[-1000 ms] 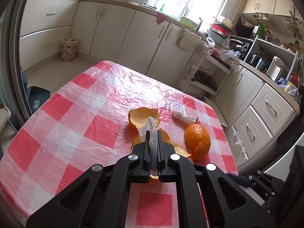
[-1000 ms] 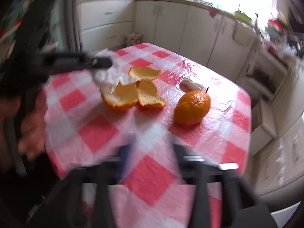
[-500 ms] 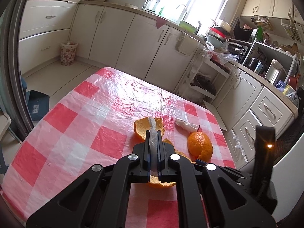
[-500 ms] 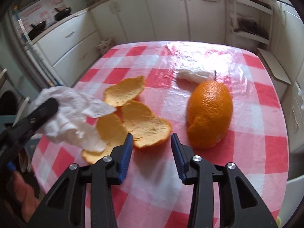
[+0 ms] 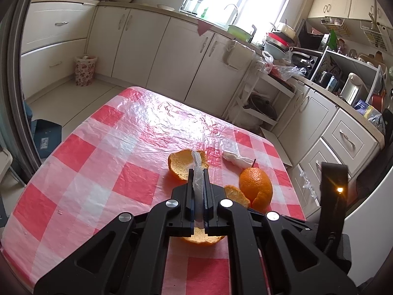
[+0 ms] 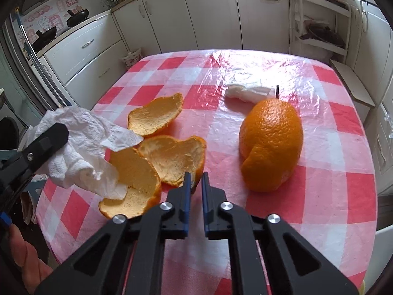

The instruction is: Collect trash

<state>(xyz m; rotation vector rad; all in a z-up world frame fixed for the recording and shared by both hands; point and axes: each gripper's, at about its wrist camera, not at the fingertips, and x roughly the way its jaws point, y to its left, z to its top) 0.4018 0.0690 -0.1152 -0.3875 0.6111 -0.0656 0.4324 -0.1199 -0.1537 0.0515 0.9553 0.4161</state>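
Three to clear, counting orange peels in the right wrist view: far peel (image 6: pixel 157 115) at ten o'clock of the middle of the table (image 6: pixel 319 196), middle peel (image 6: pixel 176 154) at centre, near peel (image 6: pixel 132 184) at seven. Just been closing with the right gripper (image 6: pixel 195 184); now narrowed to a slit and pinching the middle peel's near rim, likely taken at the edge because curled rind offers nothing else thin enough. Clamping fully with the left gripper (image 5: pixel 197 172) on a crumpled tissue (image 6: pixel 81 135), held off the cloth at nine o'clock, probably to keep gathered trash in one hand while picking with the other. Left alone at three o'clock: part-peeled orange (image 6: pixel 270 145), with a second tissue wad (image 6: pixel 245 91) just behind at one. Floral bin (image 5: pixel 84 70) on the floor, well apart, plausibly the destination. Pink wall stickers (image 6: pixel 49 17) with lettering too small to read; no brand legible.
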